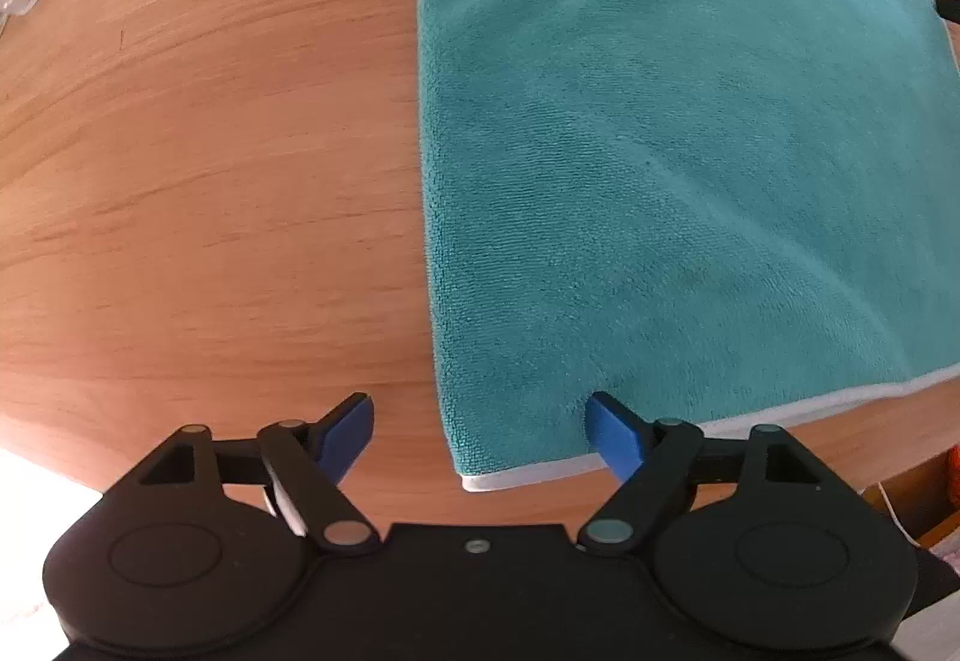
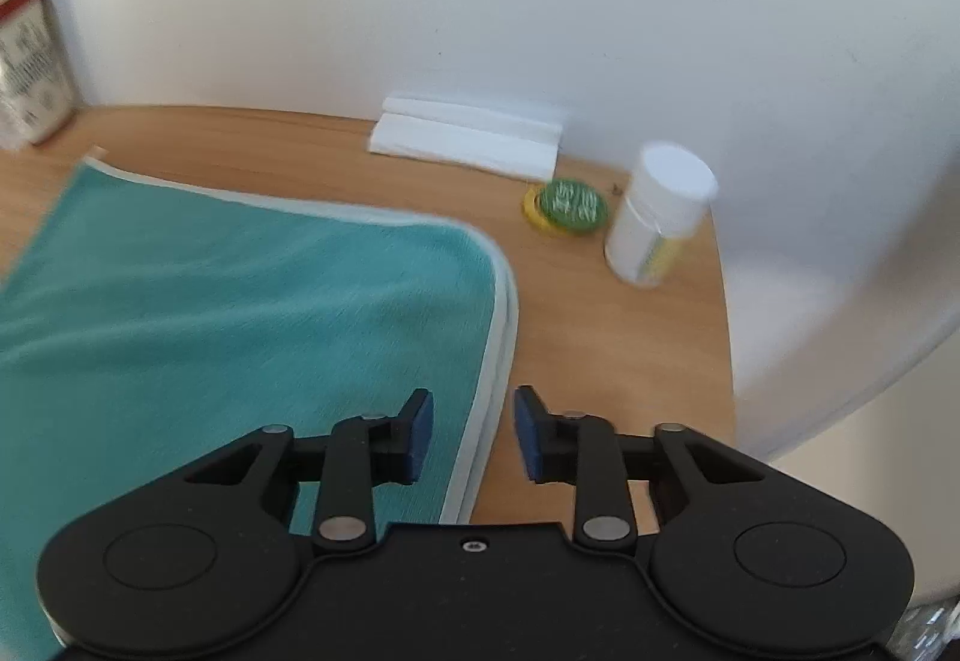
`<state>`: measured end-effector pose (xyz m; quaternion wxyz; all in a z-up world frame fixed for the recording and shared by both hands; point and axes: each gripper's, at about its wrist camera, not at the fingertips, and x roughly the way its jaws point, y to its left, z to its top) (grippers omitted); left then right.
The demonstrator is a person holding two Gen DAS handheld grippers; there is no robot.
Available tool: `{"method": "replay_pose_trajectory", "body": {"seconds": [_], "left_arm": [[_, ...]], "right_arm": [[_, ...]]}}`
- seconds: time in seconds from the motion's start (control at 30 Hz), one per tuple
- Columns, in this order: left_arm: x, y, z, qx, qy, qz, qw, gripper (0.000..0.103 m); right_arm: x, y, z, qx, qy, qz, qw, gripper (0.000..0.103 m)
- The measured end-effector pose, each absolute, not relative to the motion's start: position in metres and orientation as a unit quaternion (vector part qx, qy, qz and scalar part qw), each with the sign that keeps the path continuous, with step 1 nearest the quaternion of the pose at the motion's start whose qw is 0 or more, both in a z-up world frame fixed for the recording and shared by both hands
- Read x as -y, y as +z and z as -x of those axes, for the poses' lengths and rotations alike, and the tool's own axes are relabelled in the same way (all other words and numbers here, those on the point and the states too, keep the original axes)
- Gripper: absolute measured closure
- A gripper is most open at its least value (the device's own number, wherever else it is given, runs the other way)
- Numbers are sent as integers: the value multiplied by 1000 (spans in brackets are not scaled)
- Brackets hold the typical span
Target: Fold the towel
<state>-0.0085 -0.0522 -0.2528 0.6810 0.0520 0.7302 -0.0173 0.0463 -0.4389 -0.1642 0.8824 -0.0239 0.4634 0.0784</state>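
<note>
Teal towel (image 1: 660,150) lies flat on the wooden table (image 1: 210,150), apparently folded once. We hold the left gripper (image 1: 480,430) and right gripper (image 2: 474,433) apart, straddling near corner and side edge; pinch both layers squarely.

fuzzy teal cloth towel (image 1: 660,150) on smooth matt wooden table (image 1: 210,150).

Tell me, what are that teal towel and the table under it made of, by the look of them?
The towel looks like soft microfibre or terry: a short, fuzzy, matte pile with brush marks, edged in pale stitched trim. The table looks like wood or a wood-look laminate: warm orange-brown with long grain streaks and a smooth, low-sheen finish. Which of the two cannot be told from here.
</note>
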Motion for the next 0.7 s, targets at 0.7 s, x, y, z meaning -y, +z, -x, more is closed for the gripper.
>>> {"method": "replay_pose_trajectory", "body": {"seconds": [0.7], "left_arm": [[33, -240, 28, -734, -24, 15, 679, 15]], "right_arm": [[464, -202, 100, -544, 24, -218, 810, 63]]}}
